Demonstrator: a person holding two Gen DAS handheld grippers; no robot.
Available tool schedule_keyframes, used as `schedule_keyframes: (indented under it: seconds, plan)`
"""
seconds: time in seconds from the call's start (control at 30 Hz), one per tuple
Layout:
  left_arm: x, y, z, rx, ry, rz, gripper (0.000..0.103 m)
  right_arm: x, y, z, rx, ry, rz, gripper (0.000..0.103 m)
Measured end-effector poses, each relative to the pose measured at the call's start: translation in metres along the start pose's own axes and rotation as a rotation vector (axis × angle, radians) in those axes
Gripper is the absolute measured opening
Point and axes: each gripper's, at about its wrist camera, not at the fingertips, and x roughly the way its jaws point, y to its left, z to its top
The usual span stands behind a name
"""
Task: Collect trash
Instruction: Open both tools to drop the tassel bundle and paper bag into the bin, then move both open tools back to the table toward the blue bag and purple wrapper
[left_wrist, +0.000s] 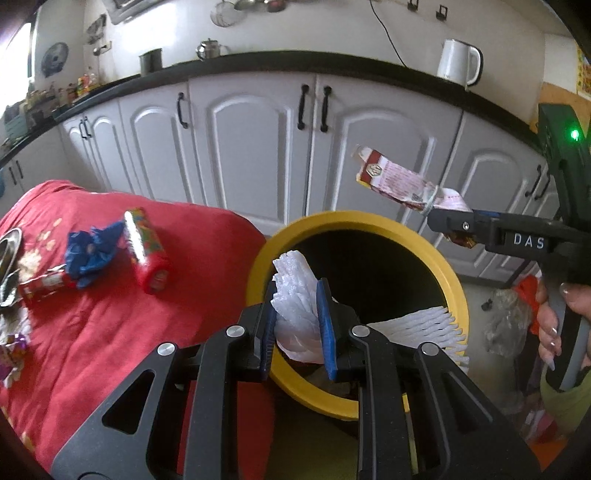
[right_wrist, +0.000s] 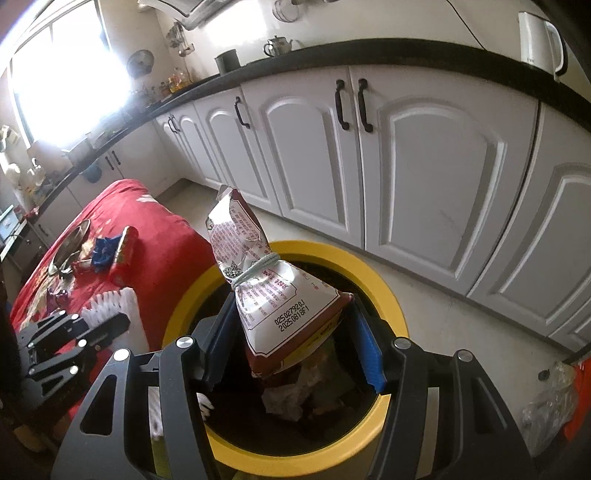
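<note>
Both pairs of jaws pinch trash above the yellow bin: the right gripper clamps a tied snack bag, the left gripper a white foam net. More wrappers lie on the red cloth beside it.

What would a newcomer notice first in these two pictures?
First, the yellow-rimmed bin in the middle, with trash already inside. Above it the right gripper holds a snack bag tied with a band, and the left gripper holds white foam netting at the bin's rim. To the left, a red cloth carries more wrappers.
</note>
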Motion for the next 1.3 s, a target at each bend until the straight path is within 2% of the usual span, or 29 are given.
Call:
schedule_keyframes:
  seconds: [0.53,0.57,0.6,0.7,0.73,0.8,0.93,1.0,1.3]
  plan:
    - [0.026,-0.006,-0.006,-0.002,0.053,-0.052,0.016,0.019,-0.007,-0.009,0.020,0.060,0.001,0.058]
    - [0.026,-0.006,-0.005,-0.004,0.052,-0.053,0.022,0.020,-0.008,-0.009,0.024,0.063,0.002,0.059]
    - [0.027,-0.005,-0.005,-0.006,0.052,-0.054,0.033,0.020,-0.009,-0.009,0.029,0.064,0.005,0.063]
    - [0.026,-0.002,-0.007,-0.022,0.051,-0.054,0.048,0.019,-0.012,-0.010,0.044,0.059,-0.010,0.072]
    - [0.025,0.000,-0.007,-0.028,0.052,-0.052,0.050,0.019,-0.014,-0.009,0.047,0.057,-0.013,0.073]
    - [0.023,0.005,-0.007,-0.049,0.051,-0.047,0.062,0.018,-0.017,-0.009,0.057,0.054,-0.015,0.073]
    - [0.013,0.017,-0.006,-0.100,0.037,-0.036,0.077,0.014,-0.016,-0.008,0.063,0.040,-0.013,0.073]
    - [0.007,0.026,-0.005,-0.130,0.023,-0.030,0.089,0.010,-0.013,-0.006,0.059,0.027,-0.005,0.073]
    - [-0.026,0.059,-0.001,-0.214,-0.049,0.047,0.092,-0.013,0.020,0.006,-0.011,-0.051,0.043,0.076]
